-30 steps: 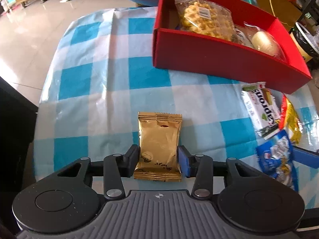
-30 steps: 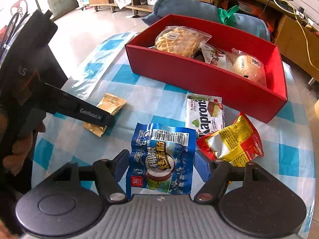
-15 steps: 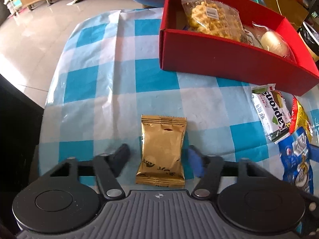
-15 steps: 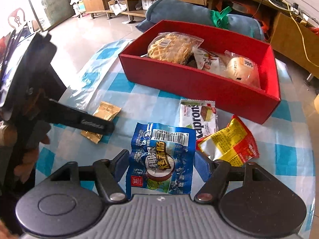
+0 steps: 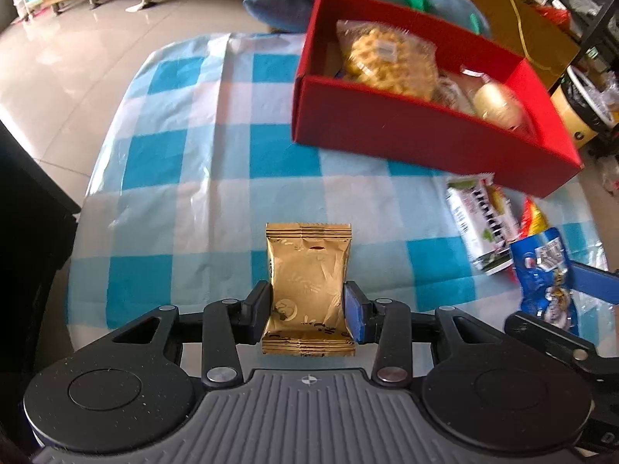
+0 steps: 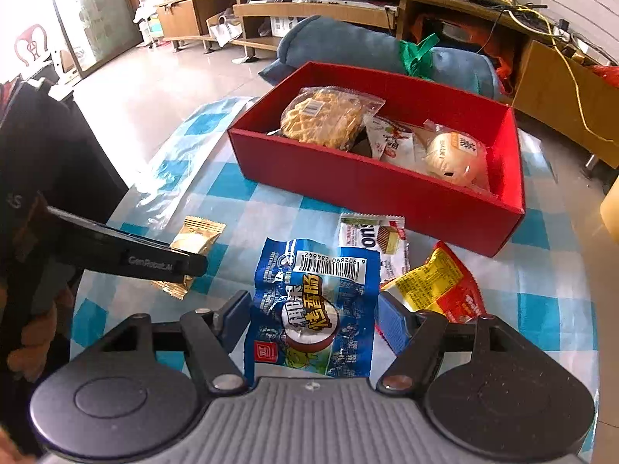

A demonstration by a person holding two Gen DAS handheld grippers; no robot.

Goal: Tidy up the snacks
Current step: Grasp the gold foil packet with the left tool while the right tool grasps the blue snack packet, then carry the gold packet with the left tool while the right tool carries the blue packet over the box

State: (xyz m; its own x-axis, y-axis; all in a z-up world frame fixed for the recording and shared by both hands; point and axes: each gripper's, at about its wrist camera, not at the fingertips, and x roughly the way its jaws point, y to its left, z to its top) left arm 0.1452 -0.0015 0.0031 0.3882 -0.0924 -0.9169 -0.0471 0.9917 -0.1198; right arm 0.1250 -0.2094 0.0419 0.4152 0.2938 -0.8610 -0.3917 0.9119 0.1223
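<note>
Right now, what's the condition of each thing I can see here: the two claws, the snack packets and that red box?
left gripper: shut on the gold packet, pads touching both its sides.
right gripper: open, fingers either side of the blue packet.
red box: open-topped, already holding a waffle pack and a bun.
wafer packet: flat on the tablecloth, outside the box.
yellow-red packet: crumpled, on the cloth.

A table draped in a blue-and-white checked cloth (image 6: 271,208) carries an open red box (image 6: 371,185), with a white wafer packet (image 6: 371,236) and a yellow-and-red packet (image 6: 437,282) just beside it, a gold packet (image 5: 307,286) lying apart.
</note>
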